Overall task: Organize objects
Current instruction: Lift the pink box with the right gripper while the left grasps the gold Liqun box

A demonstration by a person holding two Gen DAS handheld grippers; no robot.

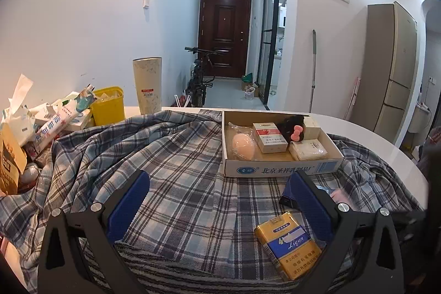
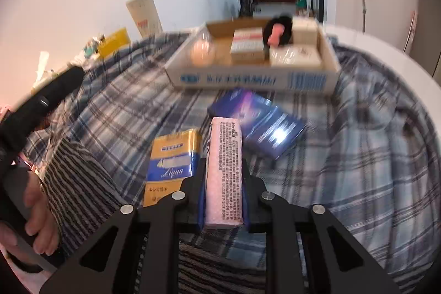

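In the right wrist view my right gripper (image 2: 223, 175) is shut on a narrow pink pack (image 2: 226, 137) with small print, held lengthwise between the pads just above the plaid cloth. A yellow cigarette pack (image 2: 172, 159) lies to its left and a dark blue box (image 2: 259, 126) just beyond. Farther back stands a shallow cardboard box (image 2: 256, 79) holding a peach sponge, a red-and-white pack, a black item with a pink bow and white packs. My left gripper (image 1: 217, 200) stands open over the cloth, with nothing between its pads. The yellow pack (image 1: 289, 244) lies by its right finger, in front of the cardboard box (image 1: 284, 168).
A plaid cloth (image 1: 171, 161) covers the white round table (image 1: 386, 139). At the back left are a tall tumbler (image 1: 147, 84), a yellow tub (image 1: 107, 106) and a heap of packets (image 1: 46, 126). A hand (image 2: 33, 216) holds the left gripper's handle beside a striped sleeve.
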